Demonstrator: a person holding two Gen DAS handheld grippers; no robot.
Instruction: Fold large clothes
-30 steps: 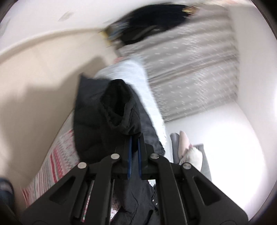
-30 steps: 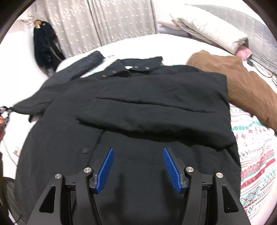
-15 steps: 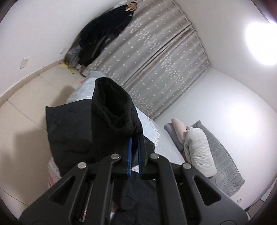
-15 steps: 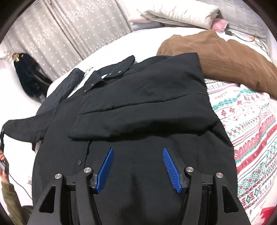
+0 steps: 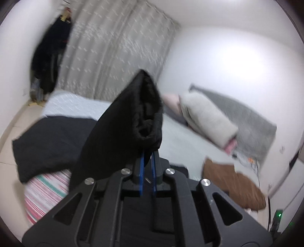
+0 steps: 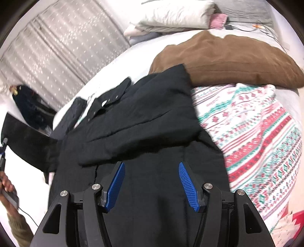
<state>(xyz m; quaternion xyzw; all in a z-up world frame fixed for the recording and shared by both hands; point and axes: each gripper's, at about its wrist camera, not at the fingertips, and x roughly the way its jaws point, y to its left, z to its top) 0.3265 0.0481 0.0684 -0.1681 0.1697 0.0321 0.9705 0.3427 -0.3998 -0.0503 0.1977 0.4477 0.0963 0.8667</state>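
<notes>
A large black coat [image 6: 136, 133] lies spread on the bed, one sleeve folded across its front. My left gripper [image 5: 147, 153] is shut on the cuff of the other sleeve [image 5: 131, 123] and holds it up in the air; that lifted sleeve also shows at the left edge of the right wrist view [image 6: 24, 140]. My right gripper [image 6: 152, 167] is open and empty, hovering just above the coat's lower front.
A brown garment [image 6: 224, 57] lies on the bed beyond the coat, over a patterned red, green and white blanket [image 6: 256, 136]. Pillows [image 6: 176, 15] sit at the headboard. Dark clothes [image 5: 49, 57] hang by the curtain. The person's hand [image 6: 7, 186] shows at lower left.
My left gripper has lifted the sleeve cuff higher and swung towards the bed. The right gripper has shifted over the coat and stays open.
</notes>
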